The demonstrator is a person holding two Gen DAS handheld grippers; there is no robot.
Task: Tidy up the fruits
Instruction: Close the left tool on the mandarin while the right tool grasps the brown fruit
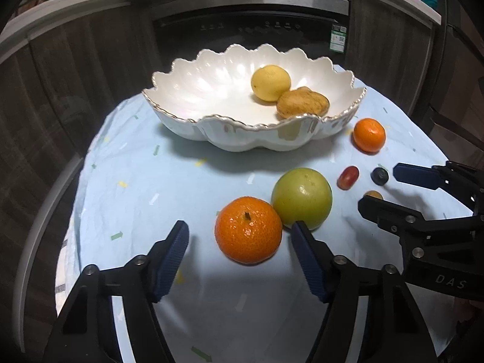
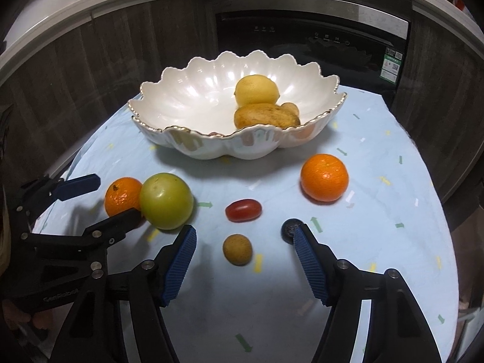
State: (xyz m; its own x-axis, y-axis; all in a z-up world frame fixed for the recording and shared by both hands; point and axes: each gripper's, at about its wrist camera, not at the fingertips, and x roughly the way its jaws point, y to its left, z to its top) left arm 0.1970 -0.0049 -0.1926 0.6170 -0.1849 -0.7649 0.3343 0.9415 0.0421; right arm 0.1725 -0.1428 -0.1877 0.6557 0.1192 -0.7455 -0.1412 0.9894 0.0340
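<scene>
A white scalloped bowl (image 1: 181,90) (image 2: 169,99) holds a yellow lemon (image 1: 270,82) (image 2: 256,89) and a brown fruit (image 1: 302,103) (image 2: 266,116). On the cloth lie a near orange (image 1: 248,230) (image 2: 122,196) touching a green fruit (image 1: 302,198) (image 2: 166,201), a far orange (image 1: 369,135) (image 2: 324,177), a red grape tomato (image 1: 348,177) (image 2: 243,210), a dark berry (image 1: 380,176) (image 2: 289,230) and a small tan fruit (image 1: 374,195) (image 2: 237,249). My left gripper (image 1: 240,231) (image 2: 116,195) is open around the near orange. My right gripper (image 2: 245,236) (image 1: 378,186) is open, with the tan fruit between its fingers.
A light blue patterned cloth (image 1: 151,199) (image 2: 378,242) covers the round table. Dark wood cabinets and a black built-in appliance (image 1: 251,27) (image 2: 317,36) stand behind it. The table edge drops off on the left and right.
</scene>
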